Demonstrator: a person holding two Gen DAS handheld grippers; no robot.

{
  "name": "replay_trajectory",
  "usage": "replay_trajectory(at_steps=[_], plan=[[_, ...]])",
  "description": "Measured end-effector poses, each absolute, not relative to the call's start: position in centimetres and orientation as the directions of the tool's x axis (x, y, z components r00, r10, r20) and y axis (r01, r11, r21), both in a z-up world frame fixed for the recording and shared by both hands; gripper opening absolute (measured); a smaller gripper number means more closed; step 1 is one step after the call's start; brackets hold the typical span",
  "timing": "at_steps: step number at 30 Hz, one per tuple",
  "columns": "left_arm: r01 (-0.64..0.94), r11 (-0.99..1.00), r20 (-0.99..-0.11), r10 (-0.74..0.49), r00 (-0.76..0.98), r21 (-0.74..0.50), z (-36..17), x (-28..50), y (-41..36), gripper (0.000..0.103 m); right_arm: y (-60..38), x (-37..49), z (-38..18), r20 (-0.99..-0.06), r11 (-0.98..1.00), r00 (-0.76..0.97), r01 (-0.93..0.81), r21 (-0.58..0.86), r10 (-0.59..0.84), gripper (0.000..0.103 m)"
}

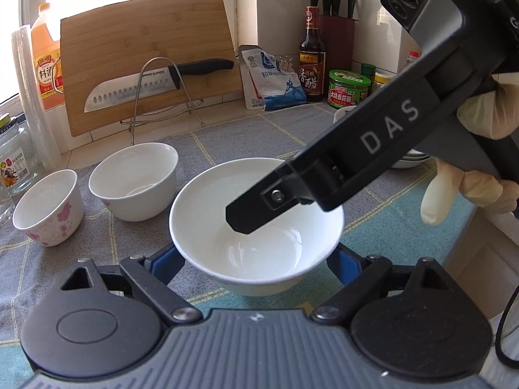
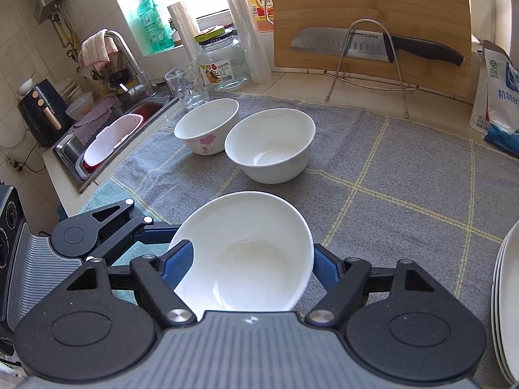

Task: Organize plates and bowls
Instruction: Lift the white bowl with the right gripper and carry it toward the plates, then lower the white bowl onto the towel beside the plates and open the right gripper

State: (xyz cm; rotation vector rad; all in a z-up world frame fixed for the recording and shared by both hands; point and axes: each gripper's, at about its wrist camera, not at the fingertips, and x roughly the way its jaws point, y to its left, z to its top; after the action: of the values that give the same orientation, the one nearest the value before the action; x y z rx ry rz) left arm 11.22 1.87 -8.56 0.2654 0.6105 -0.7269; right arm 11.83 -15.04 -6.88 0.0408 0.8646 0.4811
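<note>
A plain white bowl (image 1: 256, 227) (image 2: 246, 253) hangs just above the grey checked cloth (image 2: 389, 178). My left gripper (image 1: 254, 259) is shut on it, a blue pad on each side of its lower wall. My right gripper (image 2: 251, 265) is also shut on the same bowl. Its left pad lies over the rim and its right pad sits outside the wall. In the left wrist view a black right finger (image 1: 246, 220) reaches into the bowl. A second white bowl (image 1: 134, 180) (image 2: 271, 149) and a pink-flowered bowl (image 1: 48, 207) (image 2: 207, 126) stand on the cloth beyond.
A stack of white plates (image 2: 506, 308) sits at the right edge. A bamboo cutting board (image 2: 369, 16) and a knife (image 2: 356, 45) on a wire rack stand at the back. A glass jar (image 2: 223, 61), a tumbler (image 2: 186, 89) and the sink (image 2: 110, 139) lie left. Sauce bottles (image 1: 311, 58) and a salt bag (image 1: 279, 81) stand back right.
</note>
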Motion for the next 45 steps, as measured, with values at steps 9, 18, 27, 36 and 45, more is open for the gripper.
replay_trajectory(at_steps=[9, 18, 27, 36, 45], plan=[[0.701, 0.713, -0.615, -0.547, 0.567, 0.013, -9.0, 11.7, 0.4, 0.093, -16.8, 11.7, -7.4, -0.729, 0.900, 0.547, -0.372, 0.229, 0.412, 0.083], [0.705, 0.710, -0.628, -0.543, 0.558, 0.013, -9.5, 12.3, -0.3, 0.093, -17.5, 12.2, -8.0, -0.740, 0.903, 0.538, -0.364, 0.228, 0.404, 0.083], [0.711, 0.703, -0.637, -0.549, 0.541, -0.001, -10.0, 12.7, -0.5, 0.093, -17.9, 12.6, -8.7, -0.750, 0.908, 0.532, -0.353, 0.227, 0.394, 0.083], [0.715, 0.698, -0.633, -0.567, 0.527, -0.029, -10.1, 12.5, -0.1, 0.097, -18.3, 12.6, -8.1, -0.713, 0.916, 0.587, -0.343, 0.209, 0.382, 0.103], [0.703, 0.711, -0.639, -0.551, 0.536, -0.022, -9.2, 11.5, 1.3, 0.097, -18.5, 13.0, -7.3, -0.706, 0.928, 0.619, -0.336, 0.158, 0.345, 0.103]])
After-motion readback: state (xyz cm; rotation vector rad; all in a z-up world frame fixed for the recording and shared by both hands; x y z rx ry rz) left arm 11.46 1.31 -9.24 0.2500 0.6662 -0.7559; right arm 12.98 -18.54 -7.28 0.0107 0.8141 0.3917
